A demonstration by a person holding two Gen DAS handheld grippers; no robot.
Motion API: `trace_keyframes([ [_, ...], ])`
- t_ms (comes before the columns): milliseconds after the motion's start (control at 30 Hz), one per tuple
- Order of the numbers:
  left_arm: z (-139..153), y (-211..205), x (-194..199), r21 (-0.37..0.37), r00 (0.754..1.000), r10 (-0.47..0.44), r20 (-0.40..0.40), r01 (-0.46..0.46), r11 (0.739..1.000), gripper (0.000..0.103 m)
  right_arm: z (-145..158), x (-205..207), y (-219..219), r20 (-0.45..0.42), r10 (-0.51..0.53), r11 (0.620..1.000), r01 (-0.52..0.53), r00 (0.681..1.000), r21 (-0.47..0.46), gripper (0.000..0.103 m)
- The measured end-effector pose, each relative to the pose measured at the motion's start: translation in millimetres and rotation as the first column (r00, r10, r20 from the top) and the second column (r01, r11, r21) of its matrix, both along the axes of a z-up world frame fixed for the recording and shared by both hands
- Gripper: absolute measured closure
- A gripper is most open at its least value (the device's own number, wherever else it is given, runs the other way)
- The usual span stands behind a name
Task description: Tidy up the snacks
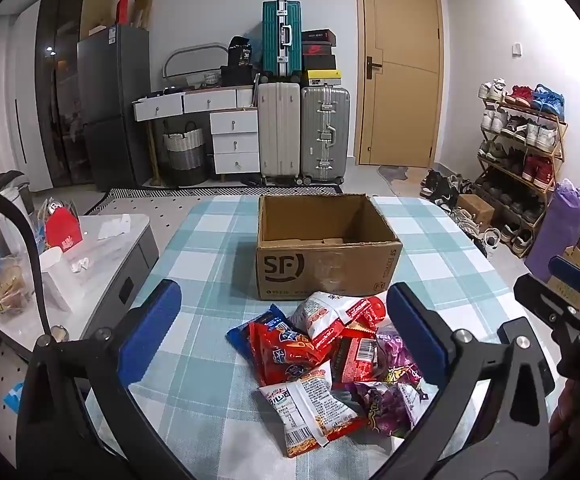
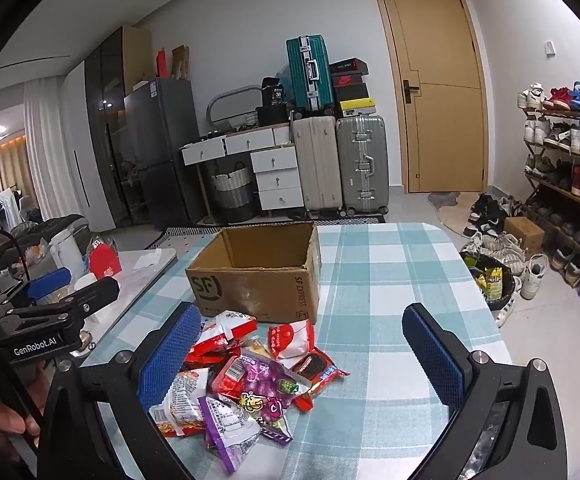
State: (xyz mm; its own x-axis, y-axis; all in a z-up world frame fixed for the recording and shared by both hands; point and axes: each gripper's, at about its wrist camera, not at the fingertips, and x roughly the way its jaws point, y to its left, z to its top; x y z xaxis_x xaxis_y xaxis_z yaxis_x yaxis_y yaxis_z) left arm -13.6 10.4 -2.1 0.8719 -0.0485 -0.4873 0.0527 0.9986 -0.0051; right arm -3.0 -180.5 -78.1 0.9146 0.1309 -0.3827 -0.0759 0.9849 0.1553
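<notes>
While both claws stand spread as wide as they go and grip nothing, the left claw (image 1: 282, 340) hangs above the near part of the tabletop (image 1: 202, 240), angled downward, its two blue-padded fingers (image 1: 150, 328) framing a loose pile of snack packets (image 1: 330, 360). None of the packets touches either pad. The right claw (image 2: 298, 364) hovers the same way from the other side, its left pad just over the edge of the pile and its right pad above bare checked cloth. Each claw shows at the margin of the other's view, and a hand (image 2: 6, 412) grips the left one's handle.

Red, white and purple wrappers make up the pile, overlapping one another: a white-and-red noodle packet (image 1: 310, 412) lies nearest in the left wrist view, purple packets (image 2: 258, 392) sit toward the right side, and a blue-edged biscuit wrapper (image 2: 314, 368) lies at the pile's right fringe in the right wrist view.

Just beyond the pile stands an open cardboard box (image 1: 326, 248) marked SF, its near wall almost touching the farthest packets. No packet shows inside it.

Left of the tabletop is a low white cabinet (image 1: 106, 248) carrying a red carton and cups. Suitcases (image 1: 302, 132), a drawer unit and a wooden door (image 1: 402, 64) line the far wall, and a shoe rack (image 1: 522, 152) stands at right.
</notes>
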Motion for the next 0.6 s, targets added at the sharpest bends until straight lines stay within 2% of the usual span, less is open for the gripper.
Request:
trace_keyframes([
  [600,-2.4,-0.5,-1.1,0.001,1.0,0.0,-0.001,0.0,1.0,0.0,-1.2,-2.9,8.8,-0.003,0.005,1.0,-0.005,1.0,0.001,0.0],
])
